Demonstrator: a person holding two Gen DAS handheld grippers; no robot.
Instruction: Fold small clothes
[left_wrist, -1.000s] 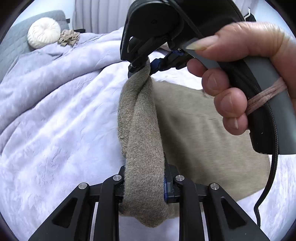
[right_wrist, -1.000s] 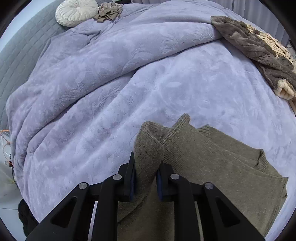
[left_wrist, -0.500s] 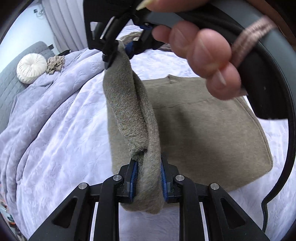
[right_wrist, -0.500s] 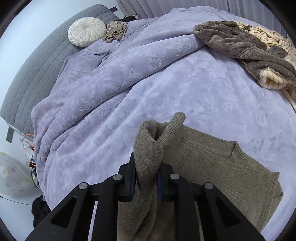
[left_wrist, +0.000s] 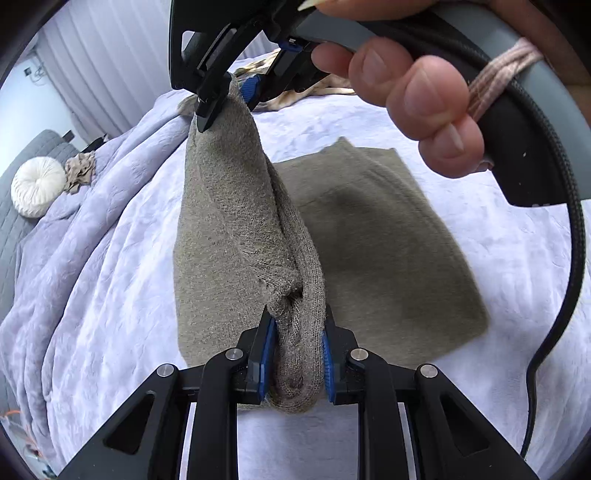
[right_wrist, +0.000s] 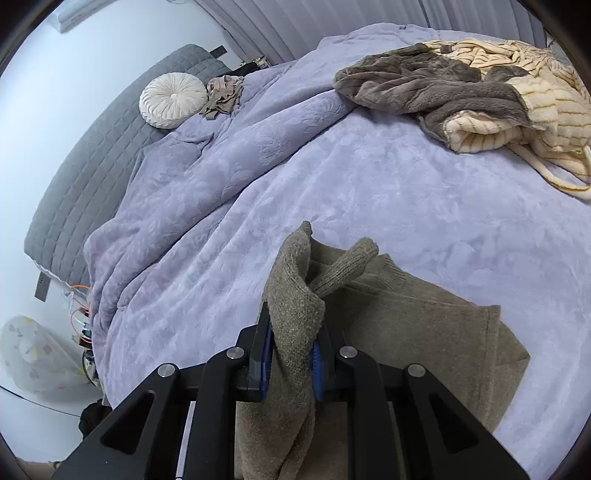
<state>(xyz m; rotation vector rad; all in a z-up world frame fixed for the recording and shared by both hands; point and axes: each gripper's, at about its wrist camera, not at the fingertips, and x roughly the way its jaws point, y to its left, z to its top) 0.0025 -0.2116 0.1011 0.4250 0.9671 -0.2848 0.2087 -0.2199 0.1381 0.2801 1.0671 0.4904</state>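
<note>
An olive-brown knit sweater lies on the lilac bedspread, its left edge lifted. My left gripper is shut on one end of the lifted edge. My right gripper, seen above in the left wrist view, is shut on the other end, so the edge hangs stretched between them. In the right wrist view the right gripper pinches the knit fabric, with the rest of the sweater flat on the bed to the right.
A heap of grey and cream striped fleece clothes lies at the far right of the bed. A round white cushion and a crumpled beige garment sit by the grey headboard. The bed's left edge drops to the floor.
Both grippers have lifted the sweater's edge higher off the bed, and more of the room and headboard comes into view. Both grips have held.
</note>
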